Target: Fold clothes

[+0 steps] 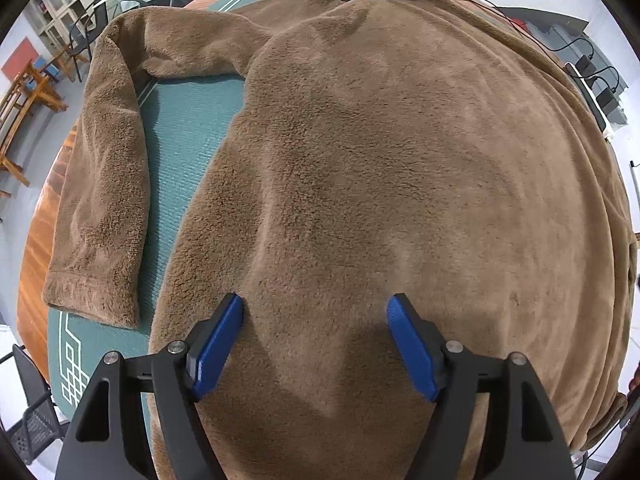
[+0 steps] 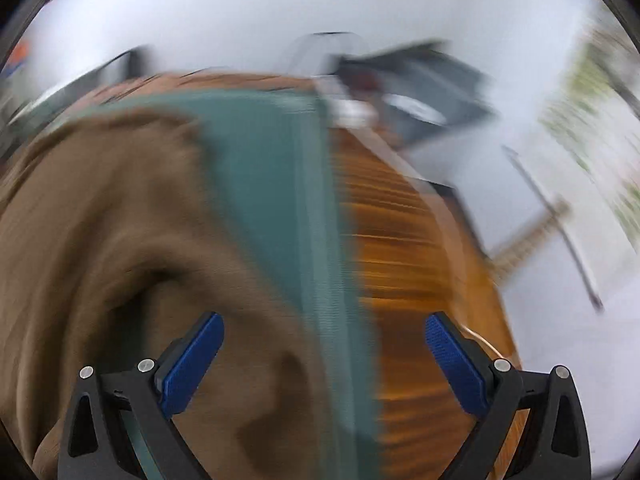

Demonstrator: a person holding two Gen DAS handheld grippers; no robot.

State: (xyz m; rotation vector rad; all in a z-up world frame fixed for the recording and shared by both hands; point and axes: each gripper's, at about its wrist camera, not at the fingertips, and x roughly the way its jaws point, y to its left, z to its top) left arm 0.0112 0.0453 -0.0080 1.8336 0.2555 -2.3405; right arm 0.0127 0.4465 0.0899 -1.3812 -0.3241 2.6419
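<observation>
**Brown fleece garment lay spread on green mat as two grippers stood open above it**

Seen from the left wrist camera, a brown plush fleece garment (image 1: pixel 380 168) lay spread flat across a teal-green ribbed mat with a pale line border (image 1: pixel 180 148), which in turn covered a polished orange-brown wooden table (image 1: pixel 36 256). At the far left of that view, one sleeve (image 1: pixel 104 184) bent down along the mat's edge, its cuff near the mat's patterned corner, with a strip of bare mat between sleeve and body. The left gripper (image 1: pixel 316 308), black-framed with blue fingertip pads (image 1: pixel 218 348), hovered over the garment's lower body with its jaws spread wide and nothing between them; whether the tips touched the pile could not be told. Farther off, wooden chairs (image 1: pixel 24 100) stood at the left, and black cables with a white power strip (image 1: pixel 596 100) lay past the garment's right edge.

The right wrist camera, heavily motion-blurred, showed what the first did not: the garment's rumpled right edge (image 2: pixel 132 248), thrown into deep folds, with the mat's bare strip (image 2: pixel 288 200) beside it and the exposed wooden tabletop (image 2: pixel 404 264) beyond. The right gripper (image 2: pixel 324 328) likewise had its jaws wide apart and empty, its left pad (image 2: pixel 192 364) over the fabric and its right pad (image 2: pixel 456 364) over the wood. The room behind was too smeared to read.
</observation>
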